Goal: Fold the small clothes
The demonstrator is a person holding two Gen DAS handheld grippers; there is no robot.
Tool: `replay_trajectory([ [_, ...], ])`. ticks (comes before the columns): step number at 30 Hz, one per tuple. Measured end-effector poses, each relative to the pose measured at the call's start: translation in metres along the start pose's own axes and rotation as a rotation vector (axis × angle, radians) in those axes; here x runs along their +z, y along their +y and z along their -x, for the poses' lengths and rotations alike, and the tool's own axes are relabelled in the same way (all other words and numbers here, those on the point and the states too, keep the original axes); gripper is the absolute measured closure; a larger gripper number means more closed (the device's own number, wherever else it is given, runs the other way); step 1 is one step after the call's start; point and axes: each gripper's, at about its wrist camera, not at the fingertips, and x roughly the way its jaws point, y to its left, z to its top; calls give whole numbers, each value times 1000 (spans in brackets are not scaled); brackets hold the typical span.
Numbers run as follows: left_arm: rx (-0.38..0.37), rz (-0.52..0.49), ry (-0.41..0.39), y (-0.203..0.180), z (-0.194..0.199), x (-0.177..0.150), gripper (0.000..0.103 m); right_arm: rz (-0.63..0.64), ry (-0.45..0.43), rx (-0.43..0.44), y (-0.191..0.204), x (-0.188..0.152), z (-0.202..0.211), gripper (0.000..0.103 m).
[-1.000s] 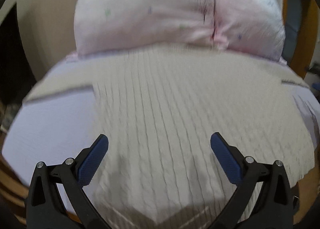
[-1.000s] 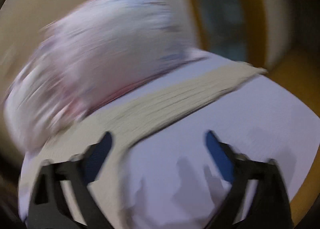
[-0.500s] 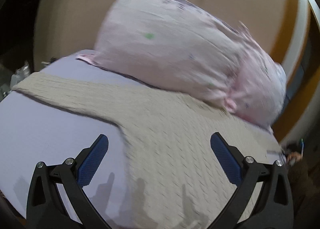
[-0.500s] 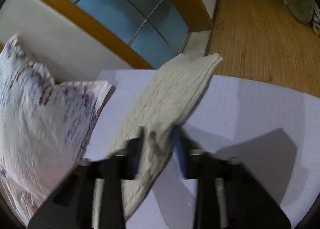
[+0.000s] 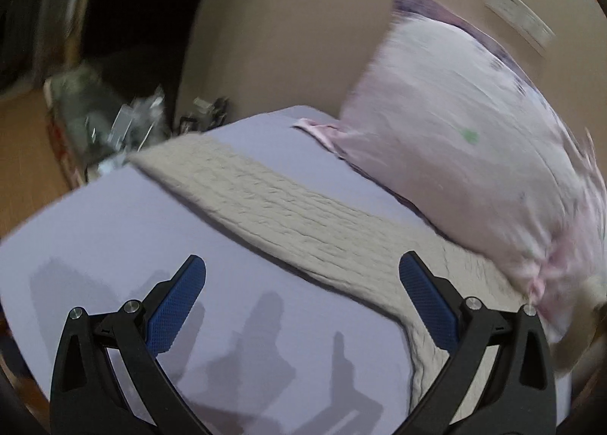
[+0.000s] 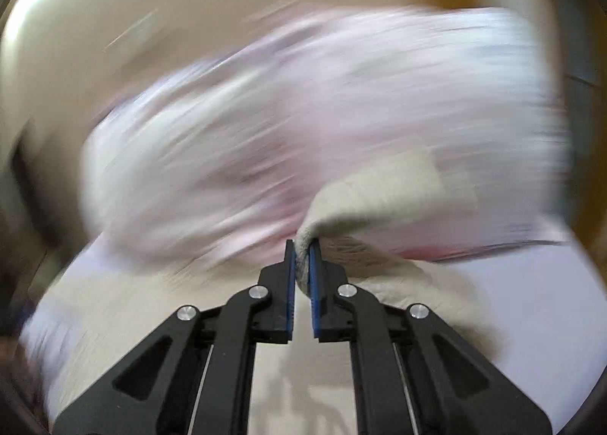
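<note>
In the left wrist view we see our left tongs (image 5: pixel 302 296) spread wide at the bottom of the frame, the blue pads far apart and holding nothing, hanging over the lavender bed sheet (image 5: pixel 114 230). The beige knitted sweater (image 5: pixel 273 203) lies flat on that sheet, one sleeve running as a band from the middle left of the frame down toward the lower right, where it widens beside the right-hand pad. Behind it, at the right of the frame, a pale pink pillow (image 5: pixel 474 154) leans against the tan headboard (image 5: pixel 288 29), its lower edge touching the knit. Some blurred clutter (image 5: pixel 125 123) sits past the bed's edge at the left; we cannot tell what it is. In the right wrist view our right tongs (image 6: pixel 302 260) are pressed nearly together at the centre of the frame, pinching a fold of the sweater (image 6: pixel 379 188) between the blue pads; the gripped cloth rises and drapes off to the right in front of the pillow (image 6: pixel 265 123), which is heavily smeared by motion blur. More of the knit spreads flat at the lower left of that frame, on the sheet (image 6: pixel 550 302).
</note>
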Motion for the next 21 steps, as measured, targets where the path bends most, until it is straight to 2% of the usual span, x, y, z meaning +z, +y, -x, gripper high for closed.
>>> replay_trajectory([
  [1, -8, 21, 1, 6, -1, 1, 1, 44, 112, 86, 32, -13, -25, 90],
  [3, -7, 67, 14, 15, -7, 7, 1, 88, 255, 165, 66, -35, -50, 76],
  [4, -6, 89, 21, 19, -9, 9, 4, 88, 250, 165, 68, -36, -50, 72],
  [5, -20, 129, 28, 27, -14, 13, 7, 80, 227, 151, 65, -36, -44, 62],
  [6, -22, 163, 41, 32, -18, 15, 12, 51, 182, 119, 54, -34, -33, 45],
  [8, -23, 236, 68, 46, -30, 20, 17, -15, 137, 92, 28, -20, -30, 33],
  [10, -10, 307, 96, 60, -45, 26, 22, -80, 116, 77, 0, -17, -16, 33],
  [12, 0, 353, 74, 72, -52, 32, 25, -108, 95, 42, -20, -16, -3, 32],
  [17, 0, 397, 55, 93, -76, 60, 26, -184, 16, 14, -51, -18, 25, 28],
  [18, 13, 391, 62, 95, -81, 67, 34, -192, 1, 8, -54, -17, 30, 26],
  [19, 54, 383, 76, 96, -85, 73, 55, -194, -7, 3, -57, -18, 33, 26],
  [20, 112, 373, 98, 95, -89, 78, 70, -196, -13, -1, -62, -19, 35, 26],
  [21, 143, 365, 104, 94, -88, 82, 92, -193, -21, -6, -65, -19, 39, 26],
])
